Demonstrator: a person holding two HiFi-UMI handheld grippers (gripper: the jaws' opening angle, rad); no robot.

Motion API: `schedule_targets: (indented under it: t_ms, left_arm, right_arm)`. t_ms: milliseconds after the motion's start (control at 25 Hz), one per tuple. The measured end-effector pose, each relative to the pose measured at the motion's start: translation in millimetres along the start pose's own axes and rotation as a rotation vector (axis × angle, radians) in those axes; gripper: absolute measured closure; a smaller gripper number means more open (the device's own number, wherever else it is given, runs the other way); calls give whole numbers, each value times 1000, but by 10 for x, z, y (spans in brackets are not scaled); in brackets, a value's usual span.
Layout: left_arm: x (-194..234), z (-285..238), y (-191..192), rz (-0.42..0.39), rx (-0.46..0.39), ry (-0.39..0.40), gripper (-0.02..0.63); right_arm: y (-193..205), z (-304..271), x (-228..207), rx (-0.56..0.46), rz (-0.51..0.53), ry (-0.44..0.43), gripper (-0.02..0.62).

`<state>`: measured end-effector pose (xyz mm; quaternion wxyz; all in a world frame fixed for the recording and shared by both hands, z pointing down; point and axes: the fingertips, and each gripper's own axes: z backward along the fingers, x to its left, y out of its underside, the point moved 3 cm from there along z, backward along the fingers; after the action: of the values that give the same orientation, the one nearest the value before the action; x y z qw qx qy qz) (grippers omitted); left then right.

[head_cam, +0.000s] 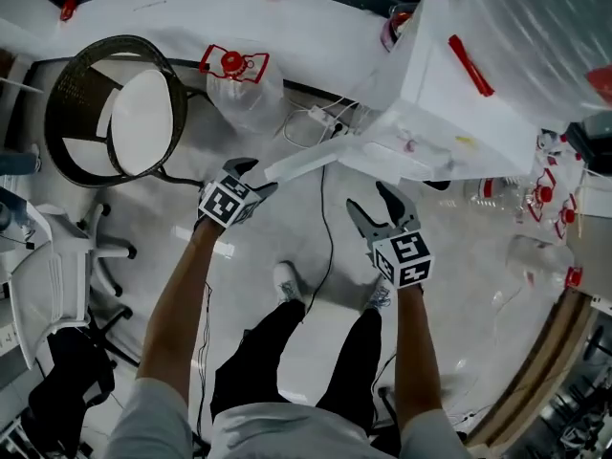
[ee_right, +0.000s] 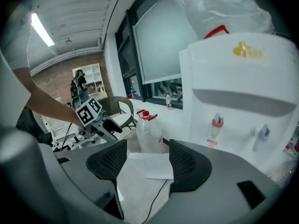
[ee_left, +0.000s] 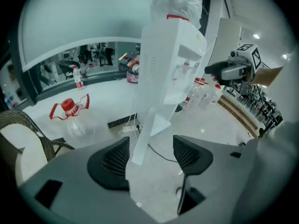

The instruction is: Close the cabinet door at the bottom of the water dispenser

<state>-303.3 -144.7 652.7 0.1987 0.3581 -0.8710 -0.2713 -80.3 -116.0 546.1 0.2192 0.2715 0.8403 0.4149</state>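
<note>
The white water dispenser [head_cam: 459, 103] stands at the upper right of the head view, a plastic-wrapped bottle on top. Its bottom cabinet door [head_cam: 301, 163] hangs open and sticks out to the left over the floor. My left gripper [head_cam: 256, 174] is at the door's free end with its jaws open. In the left gripper view the door's edge [ee_left: 142, 134] runs up between the pads and neither pad presses on it. My right gripper [head_cam: 368, 197] hovers open and empty in front of the dispenser. In the right gripper view the door [ee_right: 149, 164] lies beyond the jaws.
A wicker chair [head_cam: 120, 108] stands at the upper left, with a white office chair [head_cam: 57, 266] below it. A large water jug with a red cap [head_cam: 239, 79] sits by the wall. A power strip with cables [head_cam: 320, 118] lies near the door's hinge. Several bottles [head_cam: 540, 194] stand right of the dispenser.
</note>
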Motion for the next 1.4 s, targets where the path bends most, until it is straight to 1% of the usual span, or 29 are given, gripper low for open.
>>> schedule_targets:
  t_ms: [80, 160, 280, 440, 520, 600, 680, 760, 920, 1080, 1160, 1240, 1320, 1400]
  left_arm:
    - [60, -311, 227, 18, 17, 9, 305]
    - [124, -614, 472, 8, 41, 10, 290]
    - [297, -1024, 775, -5, 75, -14, 282]
    - [343, -1418, 961, 14, 106, 20, 281]
    - [388, -1554, 1008, 2, 109, 13, 281]
    - [378, -1612, 1030, 6, 109, -13, 282]
    - [333, -1616, 1047, 30, 111, -48, 306]
    - [250, -1597, 1073, 70, 119, -73, 377]
    - [-108, -1586, 1149, 124, 146, -95, 390]
    - [-622, -1633, 1193, 213, 140, -88, 393]
    - [-913, -1667, 1204, 212, 145, -69, 393]
    - [-1218, -1726, 1177, 217, 147, -60, 393]
    - [-1524, -1838, 1100, 262, 144, -62, 393]
    - [-1787, -1978, 1009, 325, 142, -71, 399]
  right_arm:
    - [290, -136, -15, 16, -5, 4, 304]
    - [565, -222, 40, 33, 11, 2, 304]
    - [921, -310, 79, 42, 23, 10, 304]
    - [1294, -345, 32, 42, -26, 33, 304]
    - [1437, -350, -26, 46, -24, 55, 304]
    - [1535, -299, -71, 43, -27, 73, 304]
    - [1612, -195, -130, 35, -28, 92, 305]
    - [1616, -71, -162, 16, -38, 95, 305]
    - [1590, 272, -197, -2, -51, 94, 305]
    - [1698, 695, -288, 6, -55, 99, 305]
    - [1781, 902, -416, 1, -54, 121, 306]
    - [1890, 1105, -604, -1, -78, 148, 308]
    - [1987, 1297, -786, -1, -118, 170, 308]
    - [2034, 1447, -916, -3, -136, 175, 308]
